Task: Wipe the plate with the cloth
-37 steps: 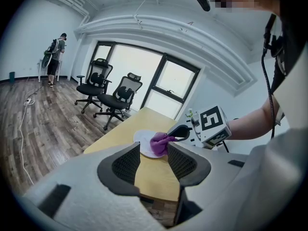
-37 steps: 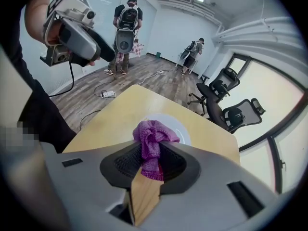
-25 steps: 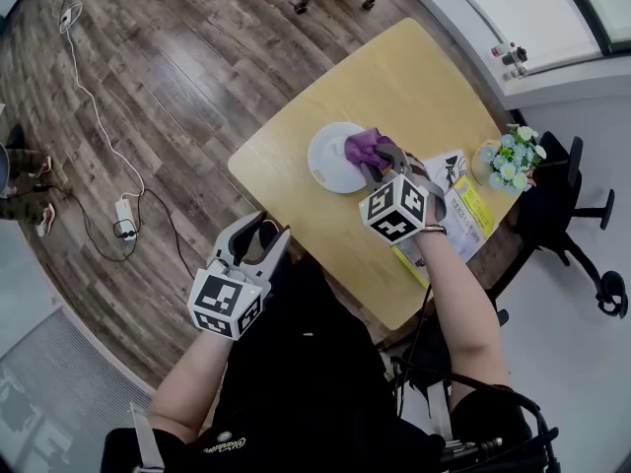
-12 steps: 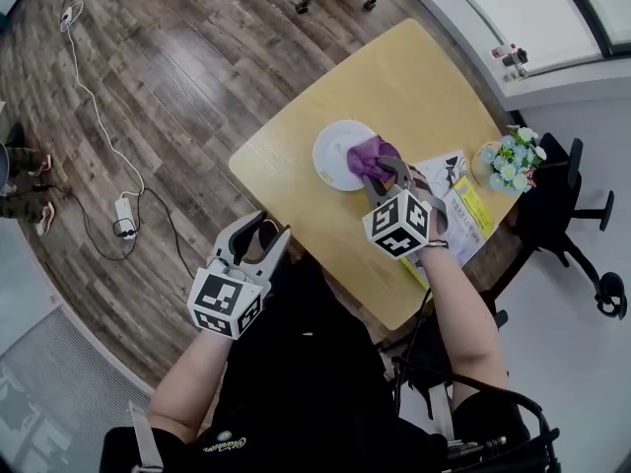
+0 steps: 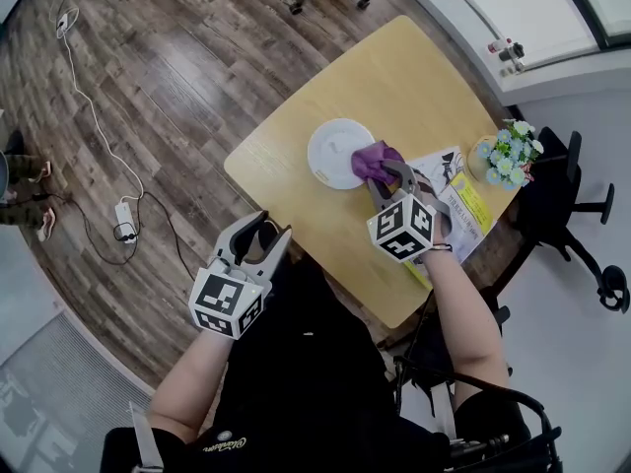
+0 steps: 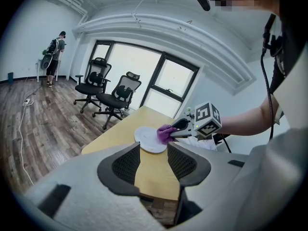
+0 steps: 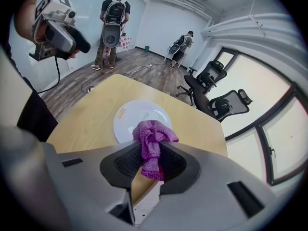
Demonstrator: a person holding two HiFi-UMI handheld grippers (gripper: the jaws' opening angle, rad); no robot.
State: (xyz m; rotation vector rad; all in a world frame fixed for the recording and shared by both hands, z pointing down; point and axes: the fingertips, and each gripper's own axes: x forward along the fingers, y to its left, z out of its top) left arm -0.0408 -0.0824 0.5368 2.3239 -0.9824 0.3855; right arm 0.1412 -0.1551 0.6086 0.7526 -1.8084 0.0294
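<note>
Right gripper (image 5: 383, 172) has slid back; cloth (image 5: 373, 159) now on the plate's near rim. Tabletop (image 5: 325, 227) below; white plate (image 5: 330, 152) just ahead of right fingers, leaflets (image 5: 463, 207) beside them, flowers (image 5: 508, 152) beyond. Right fingers pinch the purple cloth. Left gripper (image 5: 260, 233) off the tabletop edge, fingers wide, empty.

A wooden table (image 5: 414, 77) is set on a plank floor (image 5: 177, 87). Near its right edge a pot of flowers (image 5: 508, 153) is stood, with printed papers (image 5: 471, 203) laid just beside. A black office chair (image 5: 577, 205) is parked beyond that edge; a power strip (image 5: 124, 212) with a white cable is left on the floor well left of the table.
</note>
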